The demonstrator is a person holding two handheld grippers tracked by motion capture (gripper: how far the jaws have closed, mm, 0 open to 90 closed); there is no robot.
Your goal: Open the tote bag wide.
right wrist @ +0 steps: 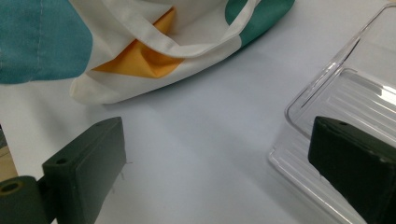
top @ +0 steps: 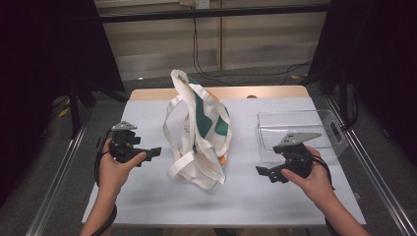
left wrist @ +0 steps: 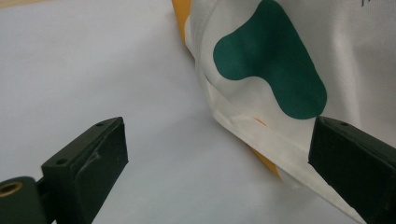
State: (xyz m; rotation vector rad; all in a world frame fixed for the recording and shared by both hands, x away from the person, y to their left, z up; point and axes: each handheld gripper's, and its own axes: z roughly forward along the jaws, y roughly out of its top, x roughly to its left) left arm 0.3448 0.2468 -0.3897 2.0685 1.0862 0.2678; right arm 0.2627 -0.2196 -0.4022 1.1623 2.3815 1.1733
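A white cloth tote bag (top: 199,130) with green and orange patches stands crumpled in the middle of the table, its straps hanging loose. My left gripper (top: 153,152) is held just left of the bag, open, jaws pointing at it. In the left gripper view the bag (left wrist: 280,70) lies between and beyond the wide-apart jaws, nothing held. My right gripper (top: 263,172) hovers right of the bag, open, in front of a clear plastic tray (top: 295,128). The right gripper view shows the bag's (right wrist: 154,42) lower edge ahead and the tray (right wrist: 355,93) at right.
The white table surface (top: 147,196) has free room in front of the bag and at the left. Metal rails run along both table sides. Cables lie on the floor behind the table. Dark curtains flank the scene.
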